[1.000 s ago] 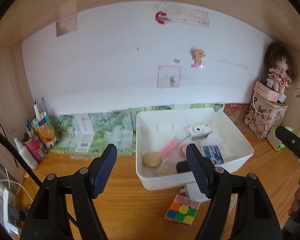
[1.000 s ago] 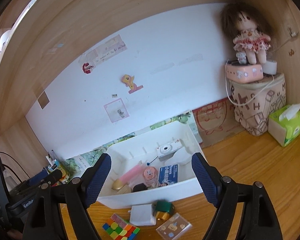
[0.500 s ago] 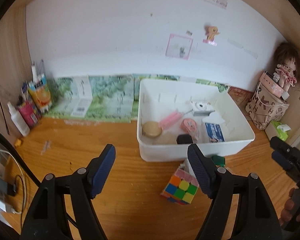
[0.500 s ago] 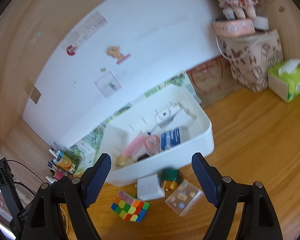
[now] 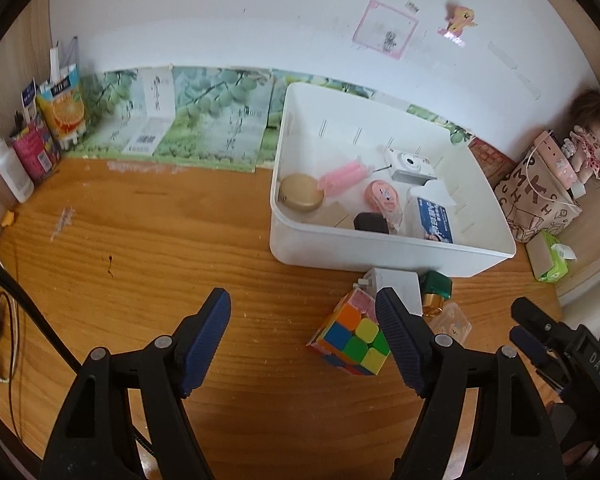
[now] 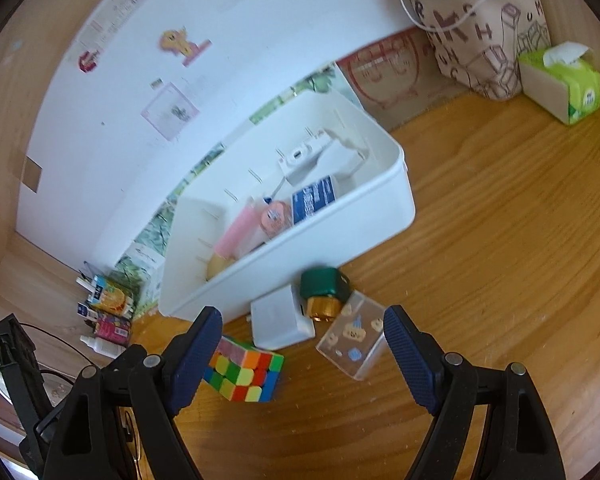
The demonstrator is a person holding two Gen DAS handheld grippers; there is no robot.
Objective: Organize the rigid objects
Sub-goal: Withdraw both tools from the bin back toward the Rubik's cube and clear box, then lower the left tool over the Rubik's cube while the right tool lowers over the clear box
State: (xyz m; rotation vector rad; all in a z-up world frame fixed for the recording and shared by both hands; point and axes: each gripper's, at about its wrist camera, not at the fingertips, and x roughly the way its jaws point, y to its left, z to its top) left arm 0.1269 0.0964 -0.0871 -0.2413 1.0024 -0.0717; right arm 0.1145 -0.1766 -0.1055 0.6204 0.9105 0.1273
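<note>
The far bin [image 5: 388, 248] already holds a camera, pink roll and more. Left on the bench [image 5: 148, 264], near it: cube [image 6: 242, 374], white block [image 6: 280, 318], clear case [image 6: 354, 340], what looks like a green-capped bottle [image 6: 324, 290]. Both grippers [image 5: 304, 340] [image 6: 302, 354] hover, fingers apart, empty.

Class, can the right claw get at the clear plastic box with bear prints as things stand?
Probably yes: the right claw is open and empty, and the clear plastic box lies uncovered on the desk between its fingers' line.

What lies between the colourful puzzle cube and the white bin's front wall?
In the right wrist view, a white charger block sits between the puzzle cube and the white bin.
</note>
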